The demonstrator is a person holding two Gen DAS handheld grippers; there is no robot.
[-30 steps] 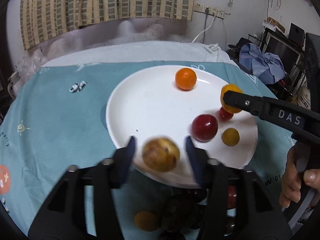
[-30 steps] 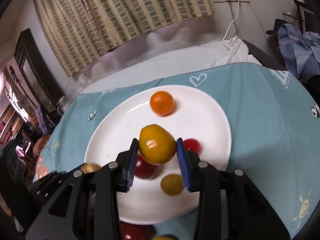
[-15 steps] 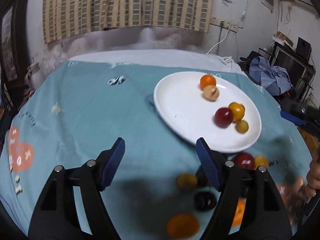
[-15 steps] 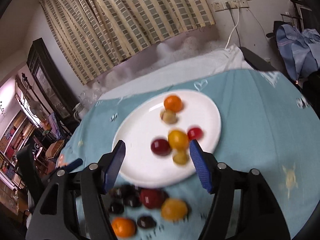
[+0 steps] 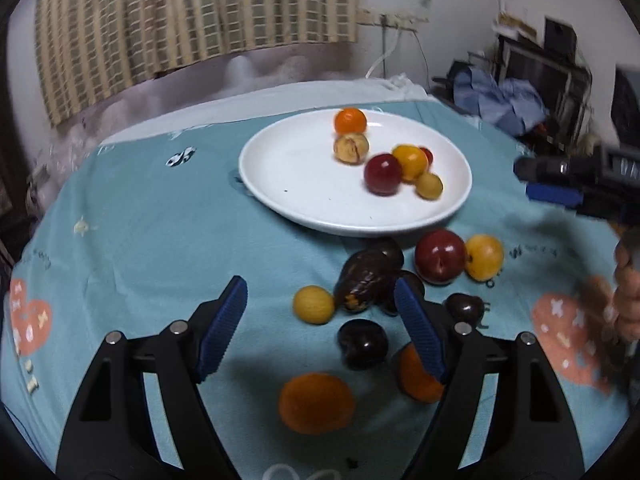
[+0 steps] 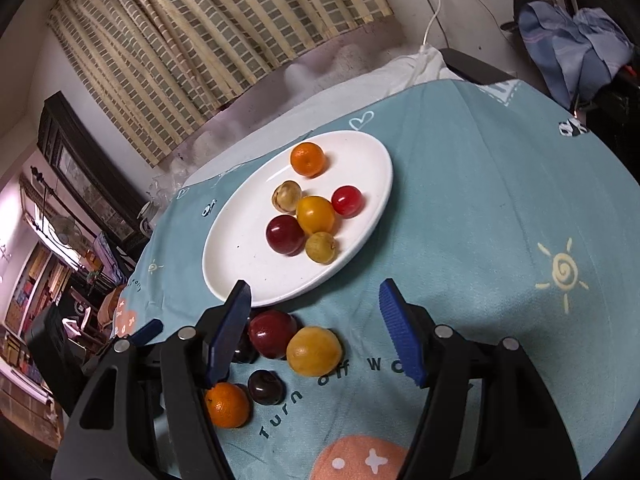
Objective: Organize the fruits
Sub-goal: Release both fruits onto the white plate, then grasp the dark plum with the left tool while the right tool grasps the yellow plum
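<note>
A white plate (image 5: 280, 168) (image 6: 240, 264) on the teal cloth holds several fruits: an orange (image 5: 350, 120) (image 6: 307, 159), a tan fruit (image 5: 351, 149), a dark red plum (image 5: 383, 173) (image 6: 285, 234), a yellow fruit (image 6: 315, 214). Loose fruits lie in front of the plate: a red plum (image 5: 440, 256) (image 6: 272, 334), a yellow fruit (image 5: 484, 257) (image 6: 314, 351), a small yellow fruit (image 5: 313, 304), dark plums (image 5: 363, 344), oranges (image 5: 316, 402) (image 6: 227, 405). My left gripper (image 5: 320, 332) is open and empty above the loose fruits. My right gripper (image 6: 316, 328) is open and empty above them.
The teal printed tablecloth (image 5: 140, 220) covers a round table. A striped curtain (image 6: 224, 40) hangs behind. Blue clothes (image 6: 576, 36) and dark furniture stand at the right. The right gripper (image 5: 576, 184) shows at the right edge of the left wrist view.
Both grippers let go of their fruits onto the plate, opened wide and pulled back from the plate toward the loose fruits.
</note>
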